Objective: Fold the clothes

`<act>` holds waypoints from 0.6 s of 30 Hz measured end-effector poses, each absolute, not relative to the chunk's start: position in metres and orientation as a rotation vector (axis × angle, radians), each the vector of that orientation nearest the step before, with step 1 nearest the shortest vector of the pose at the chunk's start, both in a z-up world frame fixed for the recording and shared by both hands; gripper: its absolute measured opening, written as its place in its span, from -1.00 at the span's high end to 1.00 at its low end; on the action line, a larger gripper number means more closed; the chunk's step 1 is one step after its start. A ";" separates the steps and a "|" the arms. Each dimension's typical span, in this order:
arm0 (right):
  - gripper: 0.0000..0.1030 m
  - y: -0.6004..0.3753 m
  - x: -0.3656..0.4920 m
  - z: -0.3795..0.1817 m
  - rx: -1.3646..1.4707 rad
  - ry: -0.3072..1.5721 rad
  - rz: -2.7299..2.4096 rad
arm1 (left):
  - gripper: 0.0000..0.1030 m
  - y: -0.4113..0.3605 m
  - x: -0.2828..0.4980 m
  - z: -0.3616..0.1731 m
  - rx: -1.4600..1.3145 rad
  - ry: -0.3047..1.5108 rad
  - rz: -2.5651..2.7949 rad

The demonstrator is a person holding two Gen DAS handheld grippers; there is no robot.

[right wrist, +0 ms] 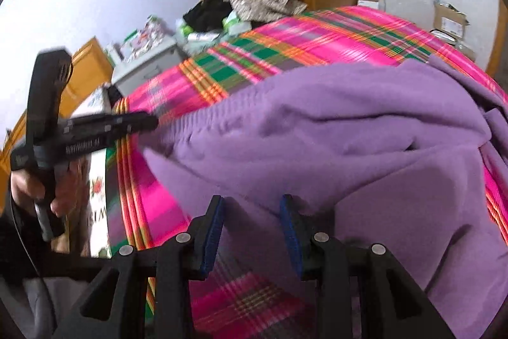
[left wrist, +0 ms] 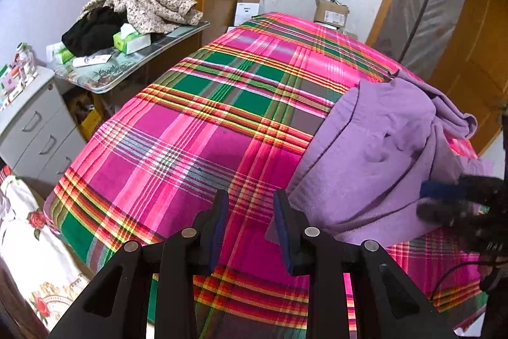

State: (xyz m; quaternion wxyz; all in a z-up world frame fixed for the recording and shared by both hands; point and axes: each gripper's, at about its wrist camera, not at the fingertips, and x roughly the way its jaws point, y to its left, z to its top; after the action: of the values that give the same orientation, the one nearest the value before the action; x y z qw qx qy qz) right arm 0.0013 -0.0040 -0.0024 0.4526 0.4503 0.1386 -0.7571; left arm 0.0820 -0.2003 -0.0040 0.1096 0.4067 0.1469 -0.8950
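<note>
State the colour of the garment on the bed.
Plain purple garment; left wrist view shows it best.

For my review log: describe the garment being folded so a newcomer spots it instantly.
Find the bed's pink-and-green plaid cover. On its right side lies a rumpled lilac fleece garment. It is the only plain, unpatterned cloth on the bed.

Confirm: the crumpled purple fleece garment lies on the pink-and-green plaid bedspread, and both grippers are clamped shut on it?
Not quite. The crumpled purple fleece garment does lie on the pink-and-green plaid bedspread, but both wrist views show the left gripper and right gripper with fingers open, gripping nothing.
</note>
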 end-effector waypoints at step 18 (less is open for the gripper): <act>0.27 0.034 0.008 0.068 0.837 0.199 -2.030 | 0.20 -0.179 0.087 -0.004 1.196 0.516 -2.754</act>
State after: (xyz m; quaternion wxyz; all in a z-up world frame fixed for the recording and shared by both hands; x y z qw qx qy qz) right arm 0.0080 0.0336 0.0680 0.4516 0.3388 0.0807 -0.8215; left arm 0.0874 -0.1786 -0.0037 0.0474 0.3922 0.1693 -0.9029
